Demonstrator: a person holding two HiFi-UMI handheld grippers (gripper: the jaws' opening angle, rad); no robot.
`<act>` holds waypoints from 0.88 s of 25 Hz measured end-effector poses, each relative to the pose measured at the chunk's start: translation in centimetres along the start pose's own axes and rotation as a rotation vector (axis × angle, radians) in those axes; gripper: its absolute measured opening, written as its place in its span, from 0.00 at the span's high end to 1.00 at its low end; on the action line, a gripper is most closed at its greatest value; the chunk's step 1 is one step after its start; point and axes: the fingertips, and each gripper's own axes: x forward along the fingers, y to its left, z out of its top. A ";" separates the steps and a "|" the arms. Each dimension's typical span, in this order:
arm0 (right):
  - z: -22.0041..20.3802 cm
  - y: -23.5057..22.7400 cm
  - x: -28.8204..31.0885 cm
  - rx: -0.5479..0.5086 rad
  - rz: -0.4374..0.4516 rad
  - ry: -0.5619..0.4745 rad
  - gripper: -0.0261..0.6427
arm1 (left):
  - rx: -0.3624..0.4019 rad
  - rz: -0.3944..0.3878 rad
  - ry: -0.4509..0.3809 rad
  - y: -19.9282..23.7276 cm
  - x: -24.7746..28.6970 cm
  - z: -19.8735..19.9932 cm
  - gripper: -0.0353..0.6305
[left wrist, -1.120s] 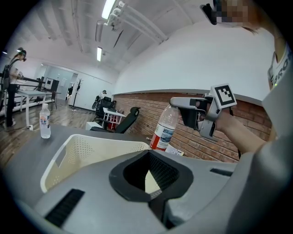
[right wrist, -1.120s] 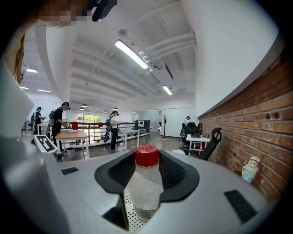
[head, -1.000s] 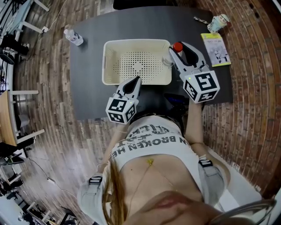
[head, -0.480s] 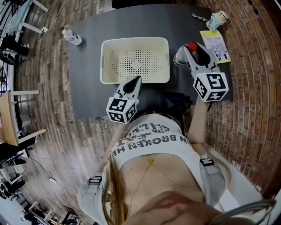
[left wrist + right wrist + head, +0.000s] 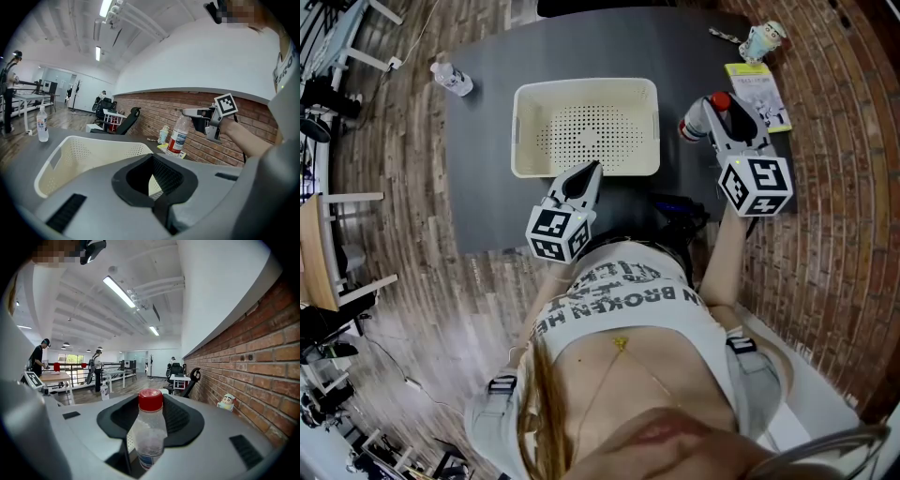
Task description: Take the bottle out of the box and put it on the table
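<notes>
Head view: right gripper point(image 5: 715, 118) clamps red-capped water bottle point(image 5: 693, 127), clear of basket point(image 5: 521, 131); lower upright onto table point(image 5: 487, 197) before releasing. Left gripper point(image 5: 592, 172) closed, empty.

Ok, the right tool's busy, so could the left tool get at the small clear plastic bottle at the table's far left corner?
Probably yes: the left tool is empty, and bare dark table beside the cream perforated basket leaves a free path to the small clear plastic bottle, standing alone.

Brick wall point(image 5: 262, 357) rt, wood floor point(image 5: 394, 141), ceiling strip lights point(image 5: 121, 291).
</notes>
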 end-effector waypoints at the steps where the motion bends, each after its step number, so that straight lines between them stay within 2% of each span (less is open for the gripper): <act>1: -0.1 0.0 0.0 0.001 -0.001 0.001 0.73 | -0.002 0.001 0.000 0.0 0.0 -0.1 0.94; 12: -1.3 -0.6 0.2 0.014 -0.009 0.024 0.73 | -0.008 0.003 0.006 0.0 0.0 -0.3 0.94; 22: -6.2 -1.7 1.0 0.029 -0.030 0.129 0.73 | -0.013 0.005 0.014 0.1 0.3 -0.8 0.94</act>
